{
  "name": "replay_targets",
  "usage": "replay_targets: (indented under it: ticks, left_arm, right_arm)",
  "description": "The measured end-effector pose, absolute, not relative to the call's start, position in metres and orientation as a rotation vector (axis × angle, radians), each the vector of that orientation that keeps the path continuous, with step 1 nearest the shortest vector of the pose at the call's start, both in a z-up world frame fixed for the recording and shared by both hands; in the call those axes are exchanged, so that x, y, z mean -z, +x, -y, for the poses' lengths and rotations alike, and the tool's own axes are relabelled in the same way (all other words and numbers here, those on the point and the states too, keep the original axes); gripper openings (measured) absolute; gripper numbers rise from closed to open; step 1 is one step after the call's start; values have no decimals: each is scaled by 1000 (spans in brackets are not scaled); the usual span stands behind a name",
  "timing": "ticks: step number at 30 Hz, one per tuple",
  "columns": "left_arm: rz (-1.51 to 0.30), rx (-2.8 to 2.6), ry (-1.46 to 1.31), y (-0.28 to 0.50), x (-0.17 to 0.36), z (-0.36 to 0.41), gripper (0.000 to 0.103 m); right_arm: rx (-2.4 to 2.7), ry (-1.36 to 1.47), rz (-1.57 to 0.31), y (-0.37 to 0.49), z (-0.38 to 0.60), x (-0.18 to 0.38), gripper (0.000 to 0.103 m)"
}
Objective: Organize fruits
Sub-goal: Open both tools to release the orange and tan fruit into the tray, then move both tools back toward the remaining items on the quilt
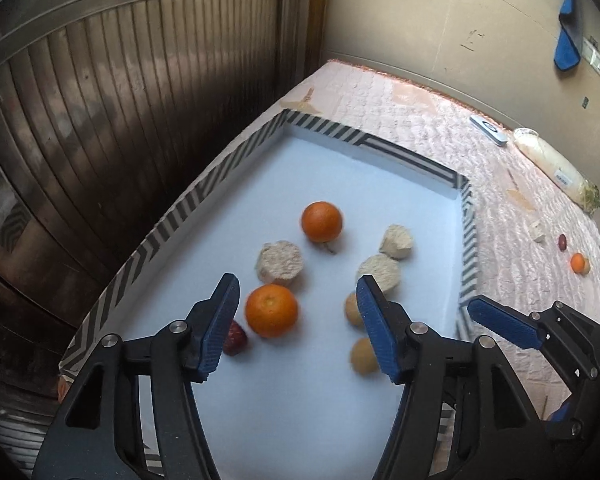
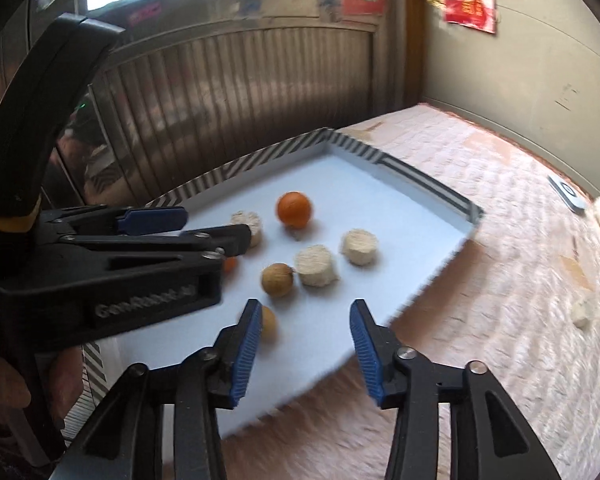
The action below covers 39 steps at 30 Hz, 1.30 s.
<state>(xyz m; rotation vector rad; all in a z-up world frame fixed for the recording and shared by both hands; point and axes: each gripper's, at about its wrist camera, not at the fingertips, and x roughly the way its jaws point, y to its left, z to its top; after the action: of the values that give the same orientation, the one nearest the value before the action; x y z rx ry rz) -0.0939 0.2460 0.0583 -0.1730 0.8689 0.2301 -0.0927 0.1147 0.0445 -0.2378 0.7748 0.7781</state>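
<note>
A white tray with a striped rim [image 1: 168,224] [image 2: 432,184] holds two oranges [image 1: 271,310] [image 1: 321,221], three pale cut chunks [image 1: 280,261], two tan round fruits [image 1: 362,354] and a dark red fruit [image 1: 236,338]. My left gripper [image 1: 296,324] is open and empty, just above the near orange. My right gripper [image 2: 302,348] is open and empty over the tray's near right edge; it also shows in the left wrist view [image 1: 500,324]. In the right wrist view the far orange [image 2: 294,209] and a tan fruit [image 2: 277,279] show.
The tray lies on a pink quilted bed [image 1: 508,216]. On the bed at right lie a small orange [image 1: 577,262], a dark red fruit [image 1: 562,241], a pale chunk [image 1: 537,232], a wrapped vegetable [image 1: 556,168] and a white remote [image 1: 488,130]. A metal shutter [image 1: 120,100] stands on the left.
</note>
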Motion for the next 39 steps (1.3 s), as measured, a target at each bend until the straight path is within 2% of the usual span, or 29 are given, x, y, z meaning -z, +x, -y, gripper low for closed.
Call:
replay_targets:
  ticks: [19,20,22,23,31,39]
  left_arm:
    - [-808,-22,-20,-69,-76,-116,61]
    - [-808,-8,-14,-66,-76,-108,62]
    - [-805,16,-11,-63,-77,-95,62]
    - [-802,26,-7,-61,-78,-88,62]
    - [-845,137,23,-36,-75,-40,62]
    - [-938,178,-1,15,-59,-6,61]
  right_arm:
    - [-466,-100,-696,-87,53,-64,49]
    - [-436,-94,-684,-87,64,-66,50]
    - [-394,-76,-688,-84,82,-67,68]
    - [-376,-55,-691,-84,95,-67,71]
    - [-259,-28,-720,-85,159,-67,72]
    - [-236,-28,-771,-67,179,-59,72]
